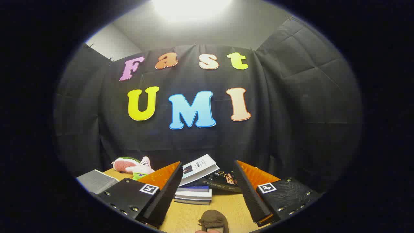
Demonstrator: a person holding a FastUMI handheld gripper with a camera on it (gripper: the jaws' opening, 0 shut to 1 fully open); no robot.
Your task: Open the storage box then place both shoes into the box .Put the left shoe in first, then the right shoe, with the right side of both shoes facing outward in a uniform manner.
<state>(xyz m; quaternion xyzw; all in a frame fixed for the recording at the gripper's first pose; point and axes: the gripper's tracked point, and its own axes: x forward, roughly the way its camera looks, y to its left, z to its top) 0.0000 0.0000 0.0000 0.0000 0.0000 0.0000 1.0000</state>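
My gripper (207,189) is open, its two fingers (165,191) spread wide above a wooden table (226,204). A brown suede shoe (213,220) lies low between the fingers, close to me, with only its toe part and bow in sight. Nothing is held between the fingers. The grey block (95,181) left of the left finger may be part of the storage box; I cannot tell.
A stack of books (194,194) sits just beyond the fingers, with an open white booklet (200,168) leaning on top and a dark book (223,181) beside it. Plush toys (134,165) lie at the back left. The black cloth wall stands close behind.
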